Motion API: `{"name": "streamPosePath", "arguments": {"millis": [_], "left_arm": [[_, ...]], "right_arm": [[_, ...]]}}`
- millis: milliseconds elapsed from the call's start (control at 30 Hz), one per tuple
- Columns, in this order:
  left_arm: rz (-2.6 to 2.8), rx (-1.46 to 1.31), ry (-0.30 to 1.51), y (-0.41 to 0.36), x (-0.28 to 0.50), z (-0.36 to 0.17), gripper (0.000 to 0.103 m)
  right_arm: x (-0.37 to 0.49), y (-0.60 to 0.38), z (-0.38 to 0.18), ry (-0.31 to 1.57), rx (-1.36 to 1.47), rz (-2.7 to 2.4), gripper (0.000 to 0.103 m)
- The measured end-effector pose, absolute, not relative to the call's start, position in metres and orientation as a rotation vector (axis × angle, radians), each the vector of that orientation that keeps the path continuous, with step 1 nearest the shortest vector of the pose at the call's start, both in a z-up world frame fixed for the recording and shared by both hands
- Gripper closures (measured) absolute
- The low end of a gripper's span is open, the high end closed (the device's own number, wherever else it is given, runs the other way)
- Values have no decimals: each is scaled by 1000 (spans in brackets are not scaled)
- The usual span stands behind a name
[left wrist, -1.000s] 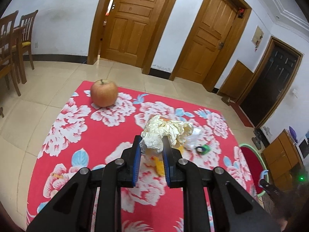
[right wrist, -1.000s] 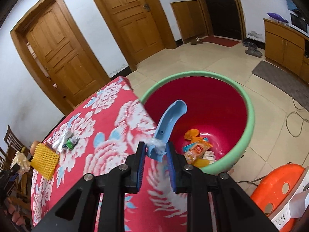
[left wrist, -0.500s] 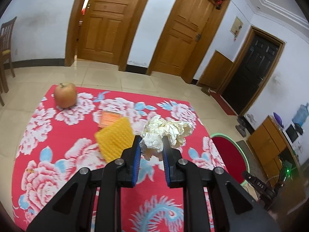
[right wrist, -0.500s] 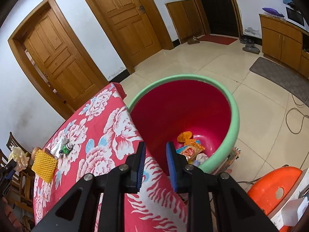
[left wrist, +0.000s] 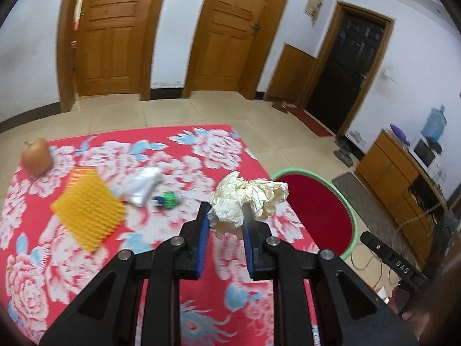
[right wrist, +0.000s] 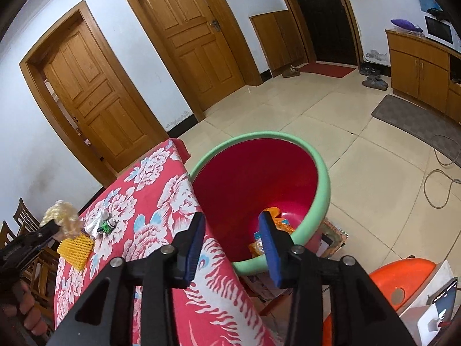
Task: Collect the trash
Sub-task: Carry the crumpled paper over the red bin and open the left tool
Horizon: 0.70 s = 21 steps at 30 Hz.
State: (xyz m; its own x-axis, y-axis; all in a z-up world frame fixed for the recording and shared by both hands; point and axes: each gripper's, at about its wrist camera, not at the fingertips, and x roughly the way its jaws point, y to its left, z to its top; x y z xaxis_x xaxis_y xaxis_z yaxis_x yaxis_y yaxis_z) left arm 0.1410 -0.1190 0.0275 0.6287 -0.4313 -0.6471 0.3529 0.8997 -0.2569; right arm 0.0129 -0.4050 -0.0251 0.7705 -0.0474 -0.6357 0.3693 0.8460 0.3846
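Note:
My left gripper [left wrist: 226, 212] is shut on a crumpled cream paper ball [left wrist: 247, 199] and holds it above the red floral tablecloth [left wrist: 86, 259], left of the red bin with a green rim [left wrist: 353, 219]. In the right wrist view, my right gripper [right wrist: 232, 226] is open and empty above the near edge of the bin [right wrist: 324, 184], which holds orange and blue wrappers [right wrist: 283, 225]. The paper ball [right wrist: 62, 217] and left gripper show at far left. A silver wrapper [left wrist: 142, 186] and a green bottle cap piece [left wrist: 170, 199] lie on the table.
An apple [left wrist: 37, 155] and a yellow ridged pad [left wrist: 89, 210] over an orange comb sit on the left of the table. An orange stool [right wrist: 403, 276] stands right of the bin. A cable [right wrist: 440, 173] lies on the tiled floor. Wooden chairs [right wrist: 23, 216] stand behind the table.
My left gripper has carried the paper ball rightward toward the bin. My right gripper let a blue curved piece drop a second ago and its jaws have since spread wide.

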Motion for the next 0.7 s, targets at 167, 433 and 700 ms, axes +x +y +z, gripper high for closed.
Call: {"name": "streamPosePath", "arguments": {"millis": [167, 433, 700], "left_arm": [[-508, -44, 792, -164, 143, 16, 83], [-587, 48, 828, -227, 147, -3, 83], [-637, 114, 836, -277, 154, -18, 83]], "right_arm": [[0, -419, -23, 625, 552, -259, 56], [-15, -440, -29, 601, 606, -292, 54], [-18, -447, -35, 603, 622, -312, 54]]}}
